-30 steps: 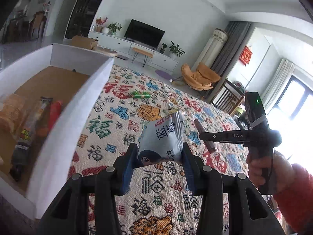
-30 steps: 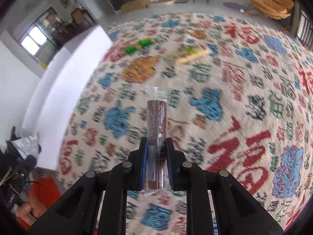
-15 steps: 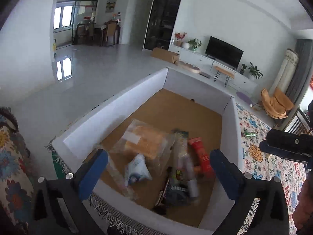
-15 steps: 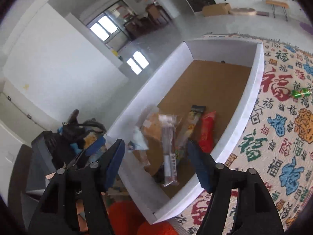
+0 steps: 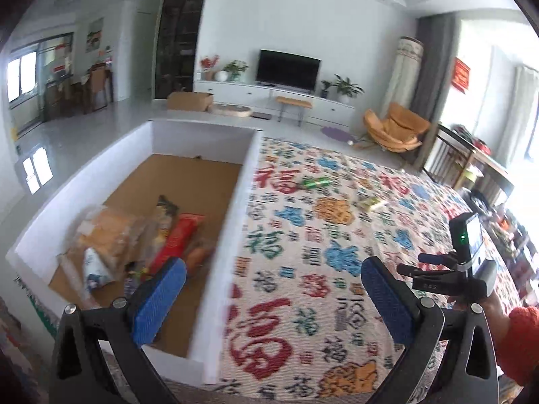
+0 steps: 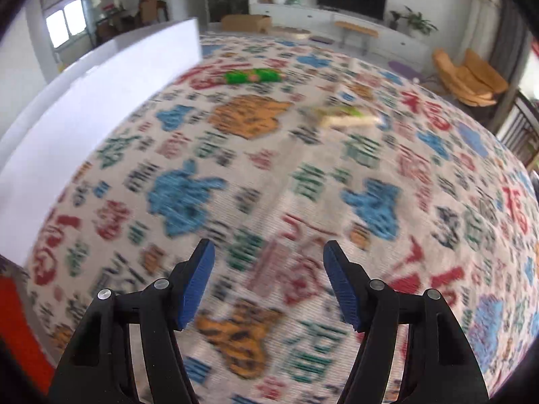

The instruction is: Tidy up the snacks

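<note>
White box wall (image 5: 232, 235) borders open patterned cloth (image 6: 269, 185); both grippers (image 5: 273, 289) (image 6: 267, 282) gape empty.

Bright daylight from blown-out windows (image 5: 529, 107) at right; motion blur smears the patterned cloth (image 6: 269, 175); fisheye curvature, dark vignetted corners.

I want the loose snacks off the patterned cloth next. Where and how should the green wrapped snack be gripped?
Grip the green wrapped snack across its middle, coming down from above. It lies flat on the patterned cloth, long and narrow, so the pads should close over its short width. Its twisted ends look too thin to hold. The right claw is open and empty.
</note>
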A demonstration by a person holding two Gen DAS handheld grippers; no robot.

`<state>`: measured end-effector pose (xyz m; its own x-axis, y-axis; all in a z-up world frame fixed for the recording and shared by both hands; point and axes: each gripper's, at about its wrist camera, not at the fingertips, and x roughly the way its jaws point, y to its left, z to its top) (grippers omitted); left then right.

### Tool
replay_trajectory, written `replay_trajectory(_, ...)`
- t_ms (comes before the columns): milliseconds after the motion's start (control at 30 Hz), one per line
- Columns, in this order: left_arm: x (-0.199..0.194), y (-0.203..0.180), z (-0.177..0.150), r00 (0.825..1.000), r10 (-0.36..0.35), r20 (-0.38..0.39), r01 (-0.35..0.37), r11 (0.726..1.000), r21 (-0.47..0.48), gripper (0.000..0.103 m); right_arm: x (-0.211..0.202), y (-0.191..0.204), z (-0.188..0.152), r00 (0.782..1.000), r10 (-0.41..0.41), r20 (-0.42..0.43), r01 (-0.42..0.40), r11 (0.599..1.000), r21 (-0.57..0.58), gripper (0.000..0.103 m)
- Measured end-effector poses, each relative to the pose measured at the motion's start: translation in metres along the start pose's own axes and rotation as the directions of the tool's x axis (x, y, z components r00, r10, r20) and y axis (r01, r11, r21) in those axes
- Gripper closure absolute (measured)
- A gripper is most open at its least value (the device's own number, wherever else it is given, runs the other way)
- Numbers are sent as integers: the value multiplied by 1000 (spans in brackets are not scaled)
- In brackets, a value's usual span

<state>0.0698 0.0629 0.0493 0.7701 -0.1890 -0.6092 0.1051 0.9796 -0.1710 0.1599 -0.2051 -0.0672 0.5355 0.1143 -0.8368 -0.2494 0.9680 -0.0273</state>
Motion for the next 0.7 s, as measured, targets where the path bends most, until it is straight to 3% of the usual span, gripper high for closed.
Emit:
replay_trajectory(133, 52, -57, -12, 987, -94, -132, 103, 993, 62, 0, -6, -48, -35, 998, -60, 0, 60, 994, 90, 33)
replay_trajectory(267, 114, -83, -30, 969, -10, -246, 36, 994, 105, 0, -12, -57, -53, 996, -53, 71, 44, 991, 130, 28)
replay_trajectory(433, 162, -81, -33, 958, 80, -276, -51, 992, 112, 0, -11, -56, -49, 994, -88, 63, 78, 986, 145, 22)
replay_trajectory(633, 186, -62, -52, 947, 150, -283, -121, 986, 118, 0, -8, -56, -49, 995, -84, 62, 74, 986, 148, 21)
replay_trajectory(700, 181, -53, -51, 955, 117, -272, -101, 992, 72, 0, -8, -56, -49, 994, -85, 62, 75, 986, 148, 21)
